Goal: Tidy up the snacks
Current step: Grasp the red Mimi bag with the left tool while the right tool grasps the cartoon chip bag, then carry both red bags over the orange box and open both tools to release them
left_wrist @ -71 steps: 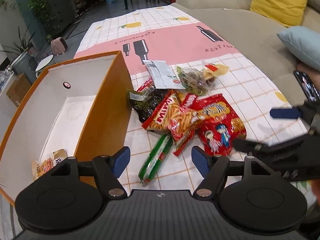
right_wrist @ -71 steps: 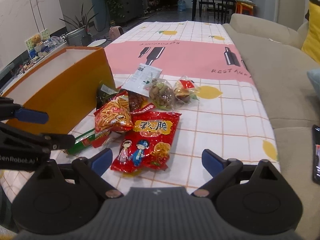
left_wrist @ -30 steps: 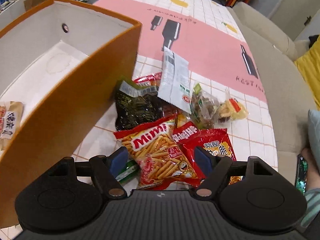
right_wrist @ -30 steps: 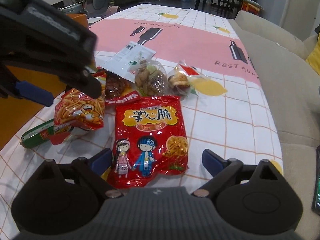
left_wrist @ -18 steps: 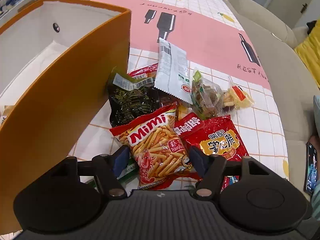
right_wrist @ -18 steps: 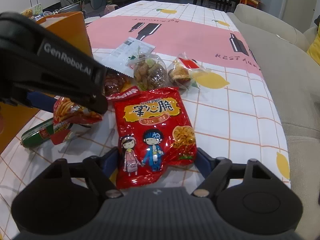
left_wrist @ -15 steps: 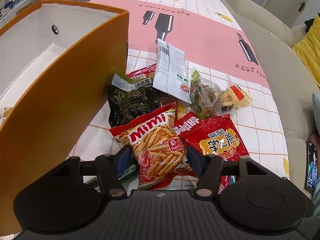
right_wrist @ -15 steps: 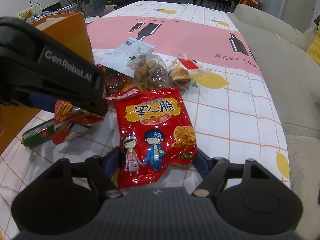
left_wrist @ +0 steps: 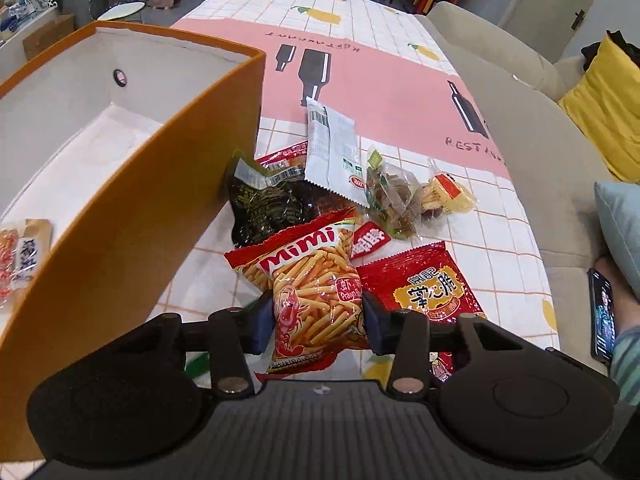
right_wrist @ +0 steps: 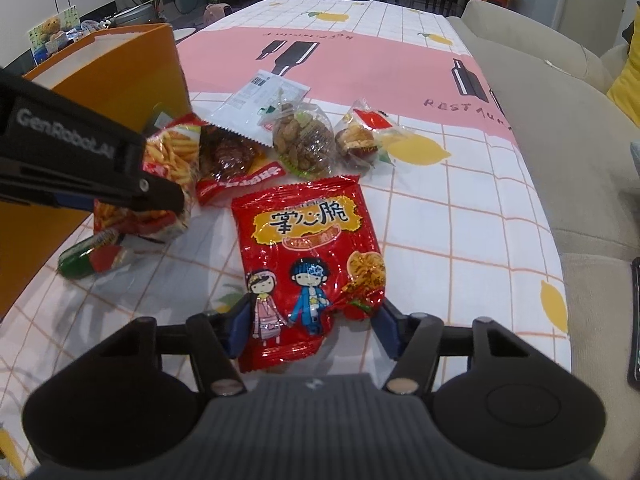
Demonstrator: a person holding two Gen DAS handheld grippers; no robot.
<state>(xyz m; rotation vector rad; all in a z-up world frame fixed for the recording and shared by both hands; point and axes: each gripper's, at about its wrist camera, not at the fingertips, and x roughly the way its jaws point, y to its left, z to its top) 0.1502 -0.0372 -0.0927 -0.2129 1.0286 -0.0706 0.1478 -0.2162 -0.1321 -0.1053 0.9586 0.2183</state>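
Observation:
My left gripper [left_wrist: 318, 322] is shut on the red Mimi prawn-stick bag [left_wrist: 308, 280], which also shows in the right wrist view [right_wrist: 168, 168]. My right gripper [right_wrist: 310, 322] is shut on the red cartoon snack bag [right_wrist: 310, 248], which also shows in the left wrist view [left_wrist: 424, 288]. An orange box [left_wrist: 132, 184] with a white inside stands to the left and holds small snack packs [left_wrist: 22, 256]. A dark green bag [left_wrist: 264, 204], a white packet [left_wrist: 332, 144], a clear nut bag [right_wrist: 304, 140], a small pastry pack [right_wrist: 360, 138] and a green sausage stick [right_wrist: 80, 258] lie on the tablecloth.
The checked and pink tablecloth [right_wrist: 460, 208] covers the table. A beige sofa [left_wrist: 540, 120] with a yellow cushion [left_wrist: 608, 108] and a blue cushion [left_wrist: 624, 224] runs along the right. A phone [left_wrist: 602, 316] lies at the sofa edge.
Both grippers have closed: the left one on the Mimi bag, the right one on the red cartoon bag. Both bags now sit squeezed between the fingers.

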